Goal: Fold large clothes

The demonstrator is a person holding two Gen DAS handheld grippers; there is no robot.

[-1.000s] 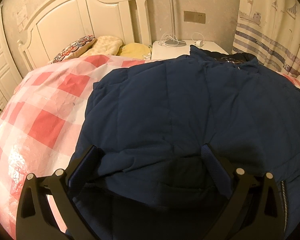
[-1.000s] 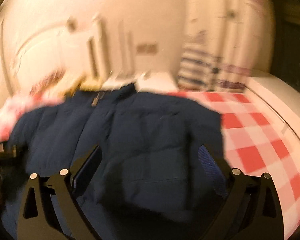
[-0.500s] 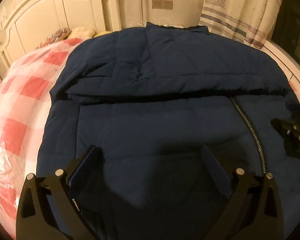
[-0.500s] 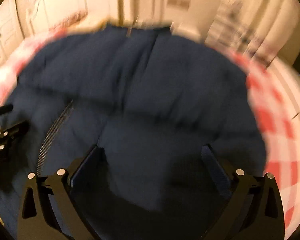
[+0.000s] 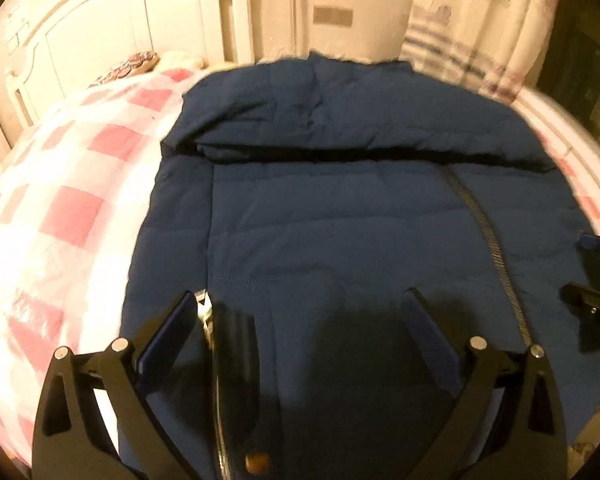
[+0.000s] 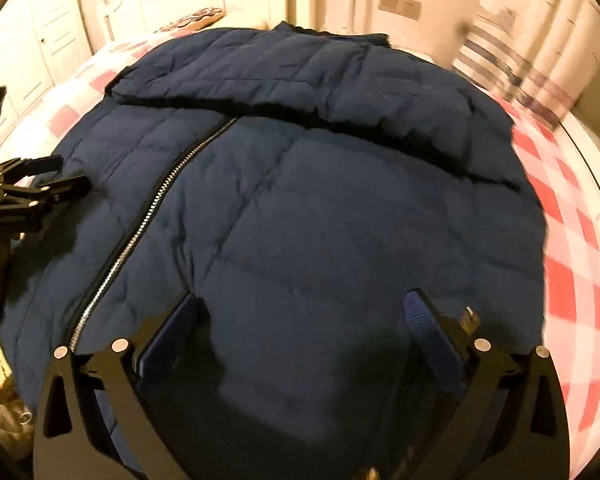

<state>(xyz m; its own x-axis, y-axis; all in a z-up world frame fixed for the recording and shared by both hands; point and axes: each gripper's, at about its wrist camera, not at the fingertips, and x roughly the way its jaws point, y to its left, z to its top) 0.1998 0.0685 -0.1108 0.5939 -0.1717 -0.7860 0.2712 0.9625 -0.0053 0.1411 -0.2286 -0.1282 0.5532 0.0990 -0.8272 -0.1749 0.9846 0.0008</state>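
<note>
A large navy quilted jacket [image 5: 340, 216] lies spread on the bed, front up, with a silver zipper [image 5: 496, 248] down its middle and the sleeves folded across the chest. It also shows in the right wrist view [image 6: 320, 208]. My left gripper [image 5: 300, 312] is open and empty above the jacket's lower left hem. My right gripper [image 6: 300, 312] is open and empty above the lower right hem. Each gripper shows at the edge of the other's view, the right one [image 5: 596, 312] and the left one [image 6: 32, 196].
The bed has a red and white checked cover [image 5: 60, 216] under clear plastic. A white headboard [image 5: 100, 40] and pillows [image 5: 132, 64] stand at the far end. A striped curtain [image 5: 480, 40] hangs at the back right.
Both grippers have pulled back toward the jacket's hem, so more of the jacket is in view. The sleeves now lie folded across the chest. Both grippers stay open.
</note>
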